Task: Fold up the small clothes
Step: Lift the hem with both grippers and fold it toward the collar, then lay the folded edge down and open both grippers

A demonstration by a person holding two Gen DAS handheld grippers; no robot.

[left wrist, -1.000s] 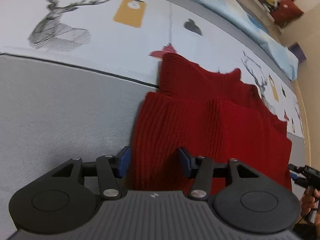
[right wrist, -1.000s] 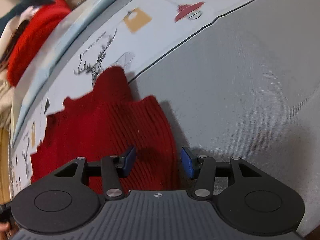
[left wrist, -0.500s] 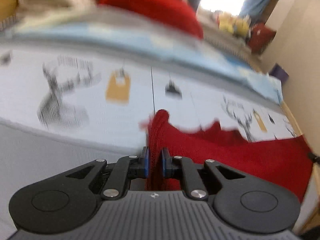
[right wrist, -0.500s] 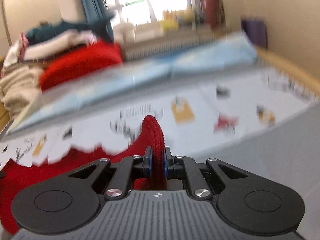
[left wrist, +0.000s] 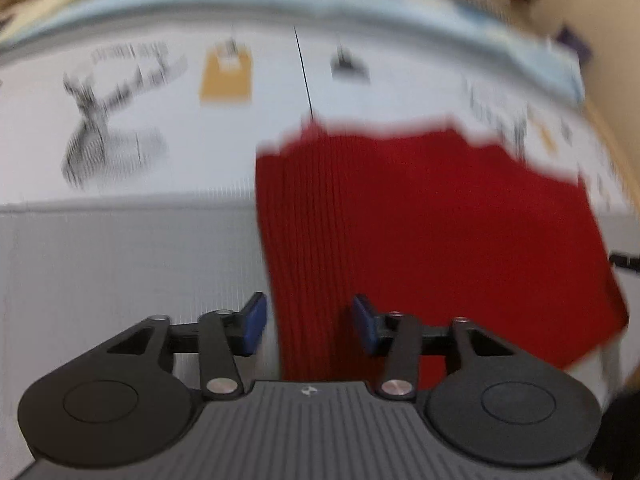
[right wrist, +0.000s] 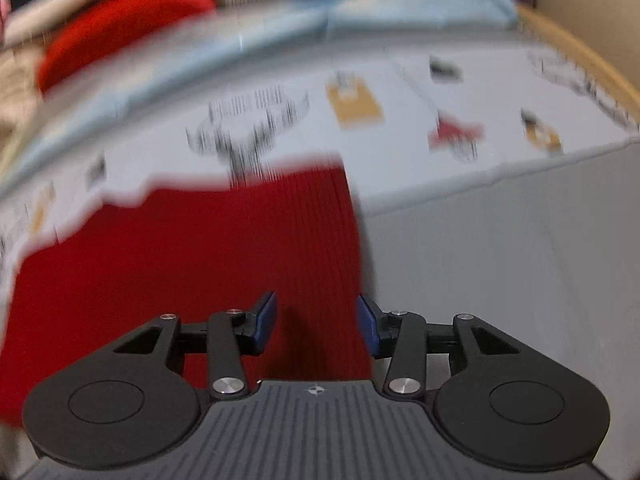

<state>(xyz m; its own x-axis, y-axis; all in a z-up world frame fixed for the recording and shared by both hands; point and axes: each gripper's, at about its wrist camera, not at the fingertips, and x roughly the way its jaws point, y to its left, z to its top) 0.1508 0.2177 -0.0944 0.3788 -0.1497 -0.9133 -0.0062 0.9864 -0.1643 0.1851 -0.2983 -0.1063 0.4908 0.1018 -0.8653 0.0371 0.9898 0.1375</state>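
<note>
Both views motion-blurred. Red knit garment (left wrist: 420,220) lies flat on bed, straddling grey sheet (left wrist: 120,272) and far printed cover (left wrist: 160,120). Left gripper (left wrist: 307,322) released, jaws spread over garment's left edge. Right gripper (right wrist: 316,322) released, jaws spread over its right edge (right wrist: 200,260). Nothing grasped.

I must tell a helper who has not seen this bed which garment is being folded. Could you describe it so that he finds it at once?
Look at the bed, at the grey strip below the sheet printed with deer. The red ribbed knit sweater lies flat there in front of both open grippers. Unlike the other red garment, heaped in the pile behind, it is spread out alone.
</note>
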